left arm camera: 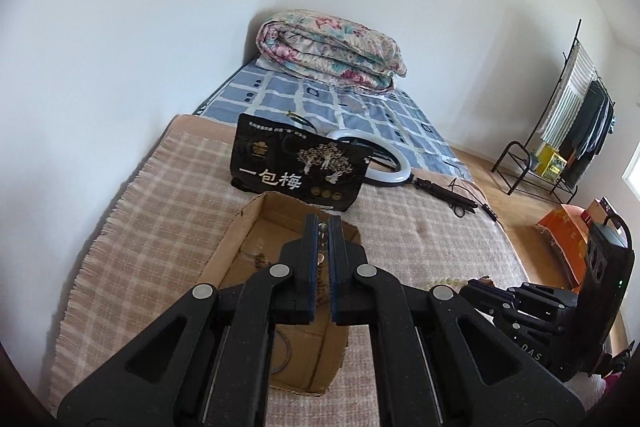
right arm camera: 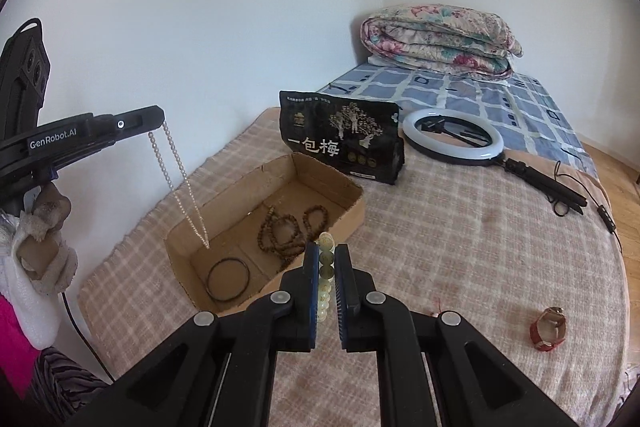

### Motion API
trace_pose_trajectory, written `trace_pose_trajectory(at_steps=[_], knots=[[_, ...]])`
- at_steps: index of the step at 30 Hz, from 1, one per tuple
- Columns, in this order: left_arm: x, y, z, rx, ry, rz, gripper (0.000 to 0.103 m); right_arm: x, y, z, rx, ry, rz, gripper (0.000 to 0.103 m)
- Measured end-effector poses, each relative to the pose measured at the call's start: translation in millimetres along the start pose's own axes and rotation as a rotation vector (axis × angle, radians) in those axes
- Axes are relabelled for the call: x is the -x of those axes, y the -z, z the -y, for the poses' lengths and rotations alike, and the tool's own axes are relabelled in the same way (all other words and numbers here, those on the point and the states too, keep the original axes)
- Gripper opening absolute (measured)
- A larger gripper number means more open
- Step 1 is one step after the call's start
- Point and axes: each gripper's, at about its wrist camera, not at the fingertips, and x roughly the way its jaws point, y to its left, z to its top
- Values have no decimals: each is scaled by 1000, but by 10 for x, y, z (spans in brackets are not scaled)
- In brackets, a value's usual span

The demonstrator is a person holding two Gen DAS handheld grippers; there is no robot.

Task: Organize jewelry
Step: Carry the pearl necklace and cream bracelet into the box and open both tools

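Bedspread (right arm camera: 460,227) below, we judge both strands limp, light: left gripper (right arm camera: 162,119) pinches pearl necklace (right arm camera: 176,179), right gripper (right arm camera: 327,267) clamps jade bracelet (right arm camera: 326,247).

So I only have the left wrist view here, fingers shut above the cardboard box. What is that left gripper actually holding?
Observer: The left gripper pinches a pearl necklace that hangs down over the cardboard box.
Operator: And the right one?
Observer: The right gripper is shut on a pale green bead bracelet.
Operator: Any jewelry outside the box?
Observer: A red watch lies on the blanket.
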Motion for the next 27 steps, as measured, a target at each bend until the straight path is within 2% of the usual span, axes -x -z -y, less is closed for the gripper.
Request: trace_pose_trajectory(at_steps=[10, 20, 27], knots=[[-195, 73, -463, 63, -65, -56, 2, -427, -114, -238, 0, -70, -28, 5], [-331, 225, -533, 35, -115, -109, 2, -828, -76, -549, 20, -145, -88, 5], [-436, 313, -580, 26, -136, -156, 2, -1028, -27, -653, 25, -161, -125, 6]])
